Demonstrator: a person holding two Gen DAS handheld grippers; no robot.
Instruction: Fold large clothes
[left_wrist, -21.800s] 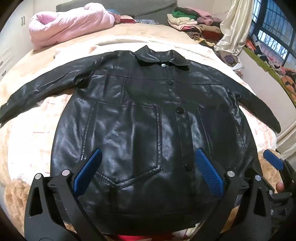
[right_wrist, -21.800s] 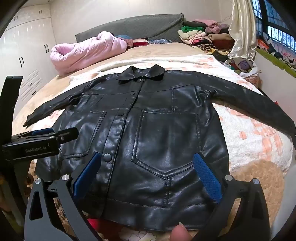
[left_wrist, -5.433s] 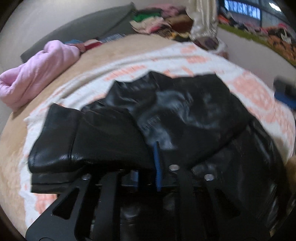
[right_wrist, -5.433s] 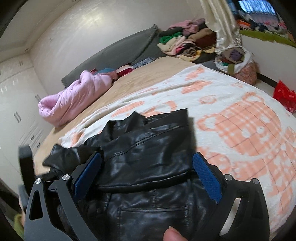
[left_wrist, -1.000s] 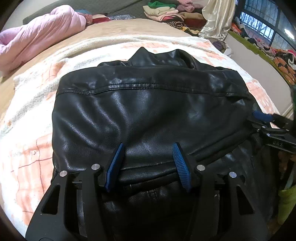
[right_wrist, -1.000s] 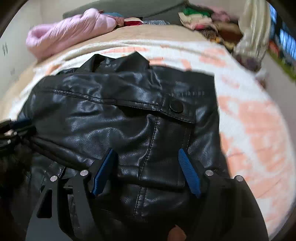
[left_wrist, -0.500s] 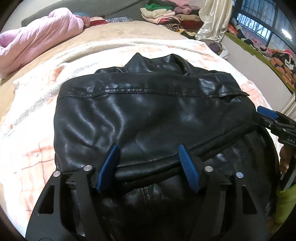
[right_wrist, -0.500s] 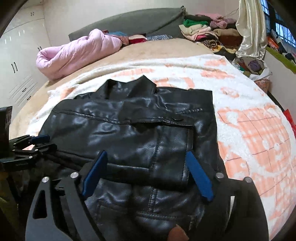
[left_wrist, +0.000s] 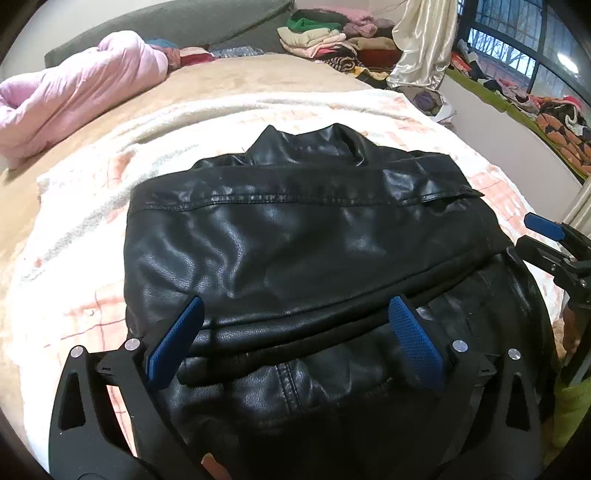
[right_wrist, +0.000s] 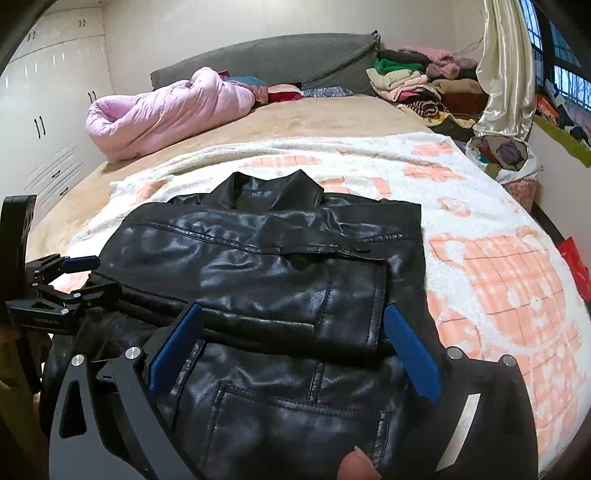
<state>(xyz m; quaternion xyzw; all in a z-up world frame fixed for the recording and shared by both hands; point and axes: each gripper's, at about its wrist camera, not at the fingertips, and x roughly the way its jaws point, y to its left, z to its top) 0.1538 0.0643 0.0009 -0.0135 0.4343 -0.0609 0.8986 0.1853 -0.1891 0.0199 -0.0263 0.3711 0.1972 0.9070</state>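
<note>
Black faux-leather jacket, part-folded, mid-frame on white-and-peach blanket. Looks heavy, stiff, slick; probably springs back. Grip thick lower fold. Left gripper and right gripper: jaws just opened wide, clamping nothing.

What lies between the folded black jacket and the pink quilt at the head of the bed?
In the right wrist view, only bedding: the white-and-orange blanket, then bare tan sheet, separate the jacket from the pink quilt.
</note>
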